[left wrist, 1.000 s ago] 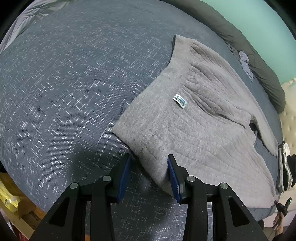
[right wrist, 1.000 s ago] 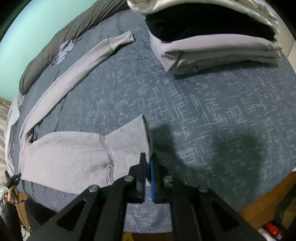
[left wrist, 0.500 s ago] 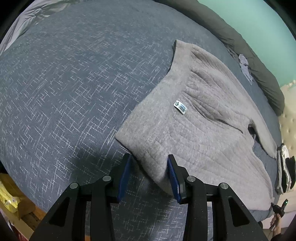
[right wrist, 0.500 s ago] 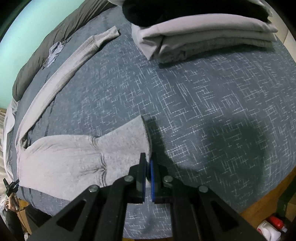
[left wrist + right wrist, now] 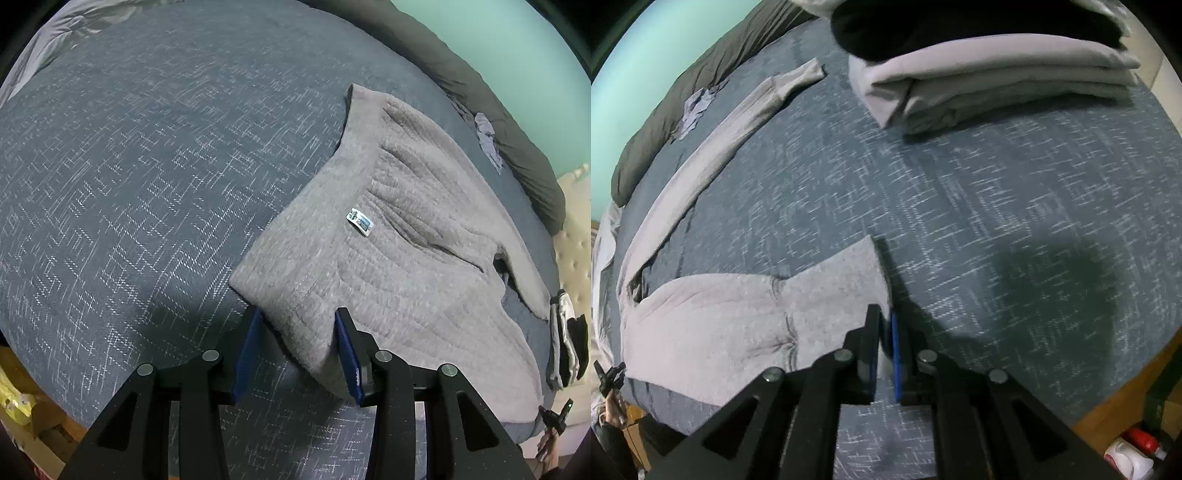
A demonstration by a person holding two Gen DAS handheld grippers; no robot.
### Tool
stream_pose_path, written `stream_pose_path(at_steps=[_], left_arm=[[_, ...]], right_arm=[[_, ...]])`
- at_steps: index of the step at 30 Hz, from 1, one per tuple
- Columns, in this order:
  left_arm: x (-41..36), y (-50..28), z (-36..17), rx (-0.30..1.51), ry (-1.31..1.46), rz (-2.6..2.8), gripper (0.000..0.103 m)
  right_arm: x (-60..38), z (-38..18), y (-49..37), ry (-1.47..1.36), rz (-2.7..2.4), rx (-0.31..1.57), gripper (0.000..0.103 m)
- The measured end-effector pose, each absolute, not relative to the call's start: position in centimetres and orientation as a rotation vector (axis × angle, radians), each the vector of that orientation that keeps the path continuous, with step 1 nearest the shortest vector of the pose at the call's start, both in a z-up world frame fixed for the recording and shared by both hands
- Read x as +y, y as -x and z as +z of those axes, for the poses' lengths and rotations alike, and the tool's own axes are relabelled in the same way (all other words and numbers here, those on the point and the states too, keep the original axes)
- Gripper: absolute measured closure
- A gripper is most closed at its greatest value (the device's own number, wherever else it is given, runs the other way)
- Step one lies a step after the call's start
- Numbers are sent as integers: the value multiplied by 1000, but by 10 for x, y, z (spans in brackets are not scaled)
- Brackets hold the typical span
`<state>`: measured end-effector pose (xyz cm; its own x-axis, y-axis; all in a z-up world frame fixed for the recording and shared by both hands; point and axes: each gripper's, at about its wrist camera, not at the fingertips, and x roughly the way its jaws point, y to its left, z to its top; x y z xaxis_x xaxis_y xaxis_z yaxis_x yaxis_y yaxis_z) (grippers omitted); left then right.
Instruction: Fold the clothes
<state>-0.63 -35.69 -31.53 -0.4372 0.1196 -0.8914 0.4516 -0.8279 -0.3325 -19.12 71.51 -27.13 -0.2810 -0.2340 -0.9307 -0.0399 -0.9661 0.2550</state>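
A grey knit sweater (image 5: pixel 399 258) lies spread on a blue patterned bed cover (image 5: pixel 129 184), with a small white label (image 5: pixel 359 220) on it. My left gripper (image 5: pixel 295 350) is open, its blue pads on either side of the sweater's near hem edge. In the right wrist view the same sweater (image 5: pixel 731 317) lies at lower left, one long sleeve (image 5: pixel 738 122) stretched away toward the back. My right gripper (image 5: pixel 884 343) is shut on the sweater's cuff end, pinched between the pads.
A stack of folded clothes (image 5: pixel 990 70), grey, black and white, sits on the bed at the back right. A dark grey duvet (image 5: pixel 498 122) runs along the teal wall. The bed's wooden edge and bottles (image 5: pixel 1134 446) are at lower right.
The right gripper has moved with the cuff toward the folded stack, which now looms closer. The left gripper stays open around the hem, shifted slightly.
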Motion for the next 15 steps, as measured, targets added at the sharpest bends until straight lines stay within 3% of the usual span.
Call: stream_pose_path(at_steps=[3,8,15], left_arm=[[-358,8,-317,805,-1527,-2373,59],[-356,5,-312,755,-1518,-2394,90],[-359,6,-300,726,-1513,-2387,93]], right_arm=[[717,-268,188,-1791,-2409,-340,99],[714,-266,187,-1790,-2412,-315,99],[712,-264,191,-1777,-2443,-300,100]])
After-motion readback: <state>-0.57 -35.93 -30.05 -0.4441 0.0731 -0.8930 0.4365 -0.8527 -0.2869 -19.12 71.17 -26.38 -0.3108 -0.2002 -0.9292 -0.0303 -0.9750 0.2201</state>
